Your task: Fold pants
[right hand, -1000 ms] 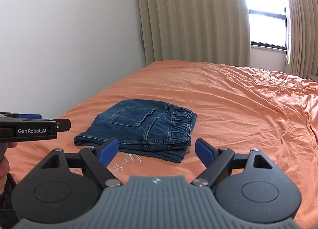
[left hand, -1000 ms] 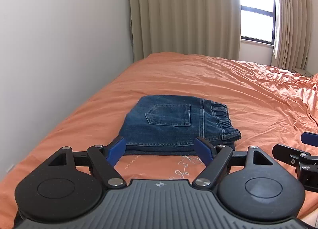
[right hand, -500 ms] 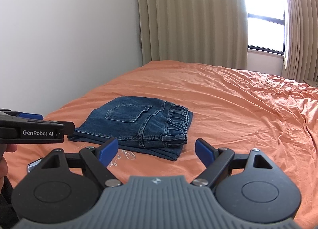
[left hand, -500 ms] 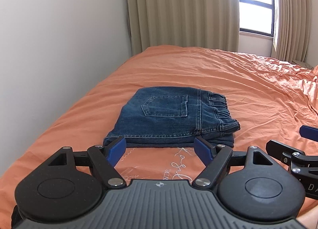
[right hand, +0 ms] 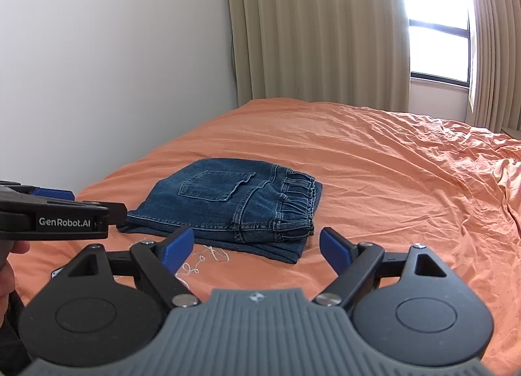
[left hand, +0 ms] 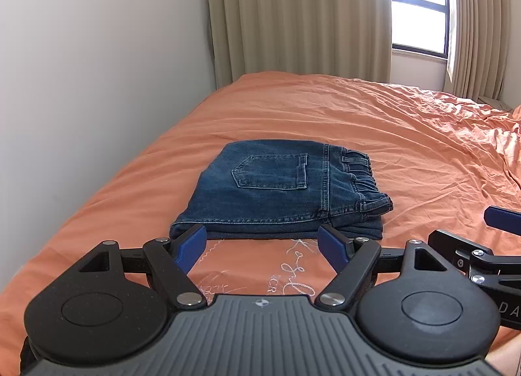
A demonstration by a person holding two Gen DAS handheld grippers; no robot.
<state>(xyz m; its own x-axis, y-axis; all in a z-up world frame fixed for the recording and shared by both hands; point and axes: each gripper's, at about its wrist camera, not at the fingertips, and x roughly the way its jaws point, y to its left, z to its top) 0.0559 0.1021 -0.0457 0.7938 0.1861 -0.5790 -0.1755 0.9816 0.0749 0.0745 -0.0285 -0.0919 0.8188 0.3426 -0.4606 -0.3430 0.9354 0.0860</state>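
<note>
Pants [left hand: 280, 190] of stiff blue denim lie folded square on rumpled orange sheet [left hand: 407, 135]; both grippers' fingers [left hand: 190, 245] spread empty.

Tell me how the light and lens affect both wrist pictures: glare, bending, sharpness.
Left wrist view: the window is blown out white, while the jeans and orange bedspread are evenly lit and sharp; the curtain bows with the fisheye lens. Right wrist view: the same window glare sits at upper right, the wall curves toward the dark corners, and denim stitching stays crisp.
</note>
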